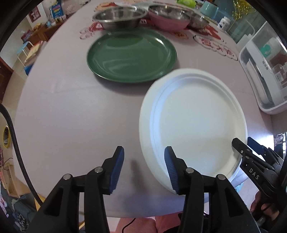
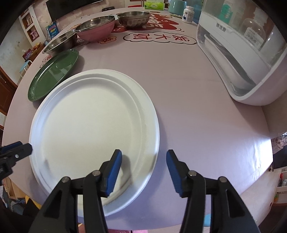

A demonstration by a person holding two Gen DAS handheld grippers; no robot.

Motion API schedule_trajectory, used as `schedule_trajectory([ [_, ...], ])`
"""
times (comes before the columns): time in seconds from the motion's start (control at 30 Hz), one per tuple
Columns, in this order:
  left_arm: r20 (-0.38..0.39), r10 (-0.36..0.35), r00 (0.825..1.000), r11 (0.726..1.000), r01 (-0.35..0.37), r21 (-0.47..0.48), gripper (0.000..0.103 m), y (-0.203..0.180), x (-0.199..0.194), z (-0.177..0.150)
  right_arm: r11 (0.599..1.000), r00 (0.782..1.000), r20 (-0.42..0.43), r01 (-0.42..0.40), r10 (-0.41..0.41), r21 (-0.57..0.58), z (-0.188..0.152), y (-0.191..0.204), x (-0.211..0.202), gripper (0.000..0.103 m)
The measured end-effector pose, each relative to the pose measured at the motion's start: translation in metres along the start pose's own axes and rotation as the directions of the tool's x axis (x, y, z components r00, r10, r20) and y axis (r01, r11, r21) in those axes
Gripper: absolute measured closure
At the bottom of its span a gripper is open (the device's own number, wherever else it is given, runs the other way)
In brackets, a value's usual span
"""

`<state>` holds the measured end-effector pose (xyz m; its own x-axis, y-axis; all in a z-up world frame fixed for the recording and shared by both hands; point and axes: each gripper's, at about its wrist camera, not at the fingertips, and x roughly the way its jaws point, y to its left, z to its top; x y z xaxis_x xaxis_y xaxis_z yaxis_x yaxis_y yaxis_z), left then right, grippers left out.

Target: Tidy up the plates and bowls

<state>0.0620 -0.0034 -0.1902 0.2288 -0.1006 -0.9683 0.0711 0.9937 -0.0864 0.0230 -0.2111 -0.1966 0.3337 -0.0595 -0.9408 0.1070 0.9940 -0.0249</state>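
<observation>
Two white plates (image 1: 195,121) (image 2: 93,125) lie stacked, slightly offset, near the front edge of the lilac table (image 1: 71,111). My left gripper (image 1: 144,168) is open and straddles their left rim: one pad over the plate, one over the cloth. At the right rim my right gripper (image 2: 145,170) also stands open, its pads clear of the plate. Each gripper's tip shows at the edge of the other's view. Behind lies a green plate (image 1: 131,55) (image 2: 53,71). Further back are a steel bowl (image 1: 118,17) (image 2: 61,43), a pink bowl (image 1: 168,21) (image 2: 96,32) with a steel one inside, and another steel bowl (image 2: 133,18).
A white dish rack with a clear cover (image 1: 260,75) (image 2: 242,71) stands at the right edge. At the far end are a white pill bottle (image 2: 188,14), a teal mug (image 2: 177,6) and a green tissue box (image 2: 154,5). Red decals mark the cloth.
</observation>
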Motion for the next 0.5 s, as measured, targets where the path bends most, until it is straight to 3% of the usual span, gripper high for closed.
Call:
schedule_trajectory([
  [0.27, 0.079, 0.002, 0.997, 1.000, -0.001, -0.006, 0.056, 0.013, -0.036, -0.015, 0.998, 0.998, 0.052, 0.026, -0.028, 0.054, -0.008, -0.003, -0.022, 0.049],
  [0.5, 0.153, -0.005, 0.988, 1.000, 0.005, -0.001, 0.056, 0.029, -0.071, -0.025, 0.995, 0.995, 0.093, 0.039, -0.047, 0.088, -0.012, -0.006, -0.052, 0.042],
])
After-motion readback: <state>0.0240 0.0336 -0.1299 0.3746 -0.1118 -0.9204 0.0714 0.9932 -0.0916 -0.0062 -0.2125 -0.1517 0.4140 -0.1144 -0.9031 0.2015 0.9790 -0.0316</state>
